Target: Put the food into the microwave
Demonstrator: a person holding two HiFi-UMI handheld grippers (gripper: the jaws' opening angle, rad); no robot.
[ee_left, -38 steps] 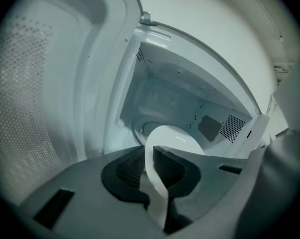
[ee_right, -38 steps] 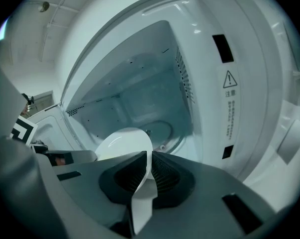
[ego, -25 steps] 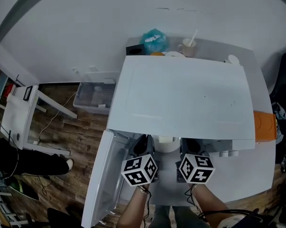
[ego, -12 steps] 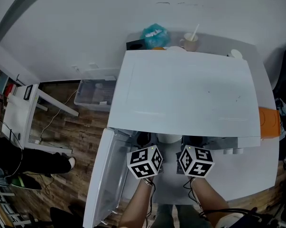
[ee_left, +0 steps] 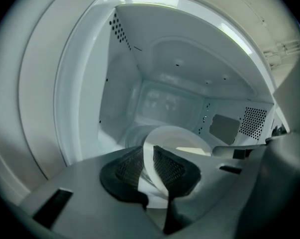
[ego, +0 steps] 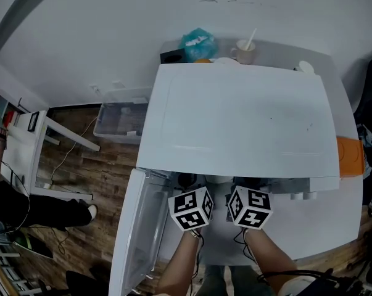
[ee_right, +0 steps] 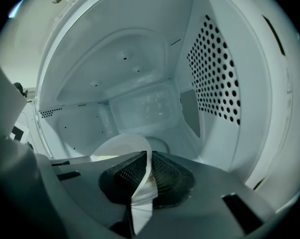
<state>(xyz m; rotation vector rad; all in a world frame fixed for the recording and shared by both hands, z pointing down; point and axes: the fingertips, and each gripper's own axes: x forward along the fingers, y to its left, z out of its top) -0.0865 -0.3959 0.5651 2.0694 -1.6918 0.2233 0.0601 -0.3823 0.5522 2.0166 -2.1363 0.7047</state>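
Note:
A white microwave (ego: pixel 235 122) stands with its door (ego: pixel 133 227) swung open to the left. Both grippers reach into its cavity, carrying a white plate (ee_left: pixel 177 138) between them. My left gripper (ee_left: pixel 149 156) is shut on the plate's left rim. My right gripper (ee_right: pixel 149 166) is shut on the right rim of the plate (ee_right: pixel 122 146). Pale yellow food (ee_left: pixel 192 150) lies on the plate. The glass turntable (ee_right: pixel 159 144) sits below and behind it. In the head view the marker cubes of the left gripper (ego: pixel 190 208) and right gripper (ego: pixel 250 206) show at the opening; the jaws are hidden under the microwave's top.
Behind the microwave are a teal bag (ego: pixel 197 43) and a cup with a spoon (ego: pixel 244 51). An orange object (ego: pixel 349 156) lies at its right. A clear plastic bin (ego: pixel 118 121) and a white side table (ego: pixel 19 153) stand on the wooden floor at left, beside a person (ego: pixel 13 202).
Both grippers have moved a little forward into the microwave with the plate; less of the plate shows below the microwave's top edge.

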